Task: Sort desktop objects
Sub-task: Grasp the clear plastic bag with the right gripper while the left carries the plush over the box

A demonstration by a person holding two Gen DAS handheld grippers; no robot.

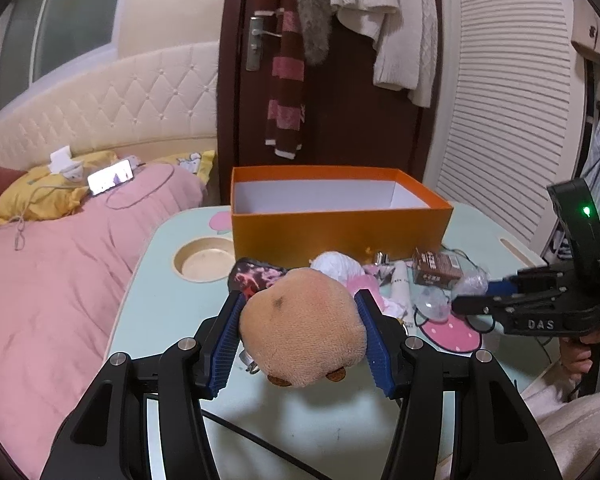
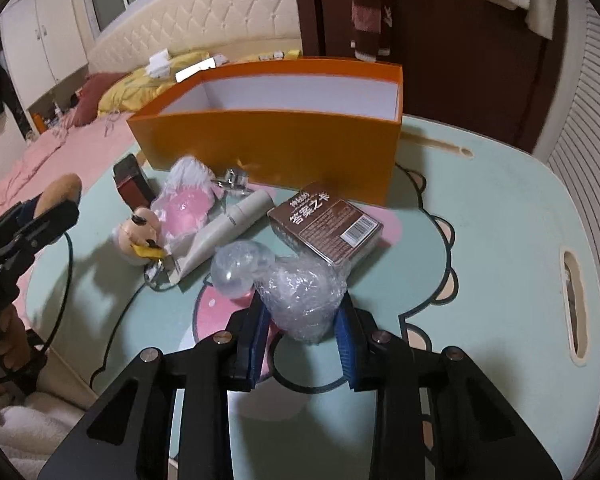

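While the left gripper (image 1: 300, 336) holds a tan plush toy (image 1: 302, 326) clamped in its jaws above the table's near edge, the right gripper (image 2: 304, 340) closes on a bubble-wrap wad (image 2: 302, 300) mid-table; next, each likely needs carrying over the open orange box (image 1: 340, 232) at the far edge.

Clutter (image 2: 228, 216) before box (image 2: 276, 148) on table (image 2: 500, 220)

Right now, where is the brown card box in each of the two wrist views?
Left wrist view: the brown card box lies right of centre on the table, in front of the right end of the orange box.
Right wrist view: the brown card box lies just above centre, beyond the bubble wrap between the right tongs.
Shared landmark: the orange box, directly behind it in both views.
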